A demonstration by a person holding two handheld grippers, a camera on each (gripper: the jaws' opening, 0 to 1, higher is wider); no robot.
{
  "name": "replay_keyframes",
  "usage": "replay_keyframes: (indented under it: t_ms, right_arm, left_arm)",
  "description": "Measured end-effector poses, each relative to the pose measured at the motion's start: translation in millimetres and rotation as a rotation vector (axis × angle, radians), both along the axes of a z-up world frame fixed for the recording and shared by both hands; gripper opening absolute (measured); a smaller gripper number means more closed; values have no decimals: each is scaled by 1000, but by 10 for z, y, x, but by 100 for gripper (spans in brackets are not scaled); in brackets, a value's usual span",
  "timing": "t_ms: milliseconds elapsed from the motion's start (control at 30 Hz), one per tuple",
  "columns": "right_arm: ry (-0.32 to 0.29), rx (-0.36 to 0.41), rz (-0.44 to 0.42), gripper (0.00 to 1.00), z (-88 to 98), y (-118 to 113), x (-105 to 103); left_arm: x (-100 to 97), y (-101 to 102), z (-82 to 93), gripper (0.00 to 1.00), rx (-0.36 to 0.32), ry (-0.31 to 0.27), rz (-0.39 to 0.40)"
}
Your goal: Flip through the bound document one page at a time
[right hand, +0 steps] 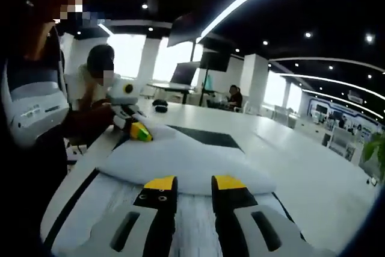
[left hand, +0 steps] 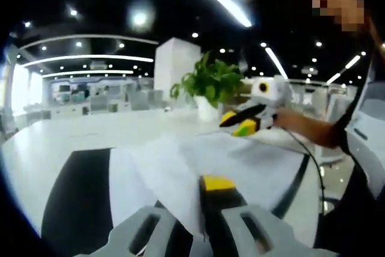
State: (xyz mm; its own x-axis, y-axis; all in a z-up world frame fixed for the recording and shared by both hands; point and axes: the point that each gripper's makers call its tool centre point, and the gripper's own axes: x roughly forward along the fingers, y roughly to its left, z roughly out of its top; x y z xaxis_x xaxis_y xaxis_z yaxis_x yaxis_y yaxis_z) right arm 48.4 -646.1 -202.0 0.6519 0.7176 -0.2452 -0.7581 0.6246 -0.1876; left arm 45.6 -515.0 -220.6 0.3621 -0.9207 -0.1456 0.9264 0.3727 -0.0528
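Bound document point(right hand: 192, 161) blurred, page point(left hand: 180, 167) hiding left hand-held gripper point(left hand: 207, 194) jaw.

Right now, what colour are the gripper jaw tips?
Yellow, on black jaws; clearest on the right gripper in the right gripper view.

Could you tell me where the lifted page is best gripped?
Grip the lifted page at its free raised edge, coming in from the open side across from the left claw. The sheet arches up off the document there, so the right claw can likely straddle one sheet.
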Motion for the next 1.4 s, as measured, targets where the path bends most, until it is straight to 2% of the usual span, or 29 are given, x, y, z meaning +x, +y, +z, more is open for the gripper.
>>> replay_keyframes:
  t_ms: [67,200,367,600,1033,1400]
  right_arm:
    - [37,5,-6,25,-76,10,144]
    - [65,-1,-12,25,-154,11,303]
    - [77,12,-21,24,-150,27,453]
    - [87,-6,2,24,-187,144,587]
    - [129,-10,31,24,-331,243,675]
    - [140,-32,56,20,-407,316,675]
  left_arm:
    - [-2,0,2,4,0,-2,0]
    - [-2,2,1,4,1,-1,1]
    - [-3,-1,1,4,2,-4,8]
    - [-5,10,-5,4,6,-10,22]
    - [-8,49,-52,4,33,-23,49]
    - [27,73,-101,5,66,-61,62]
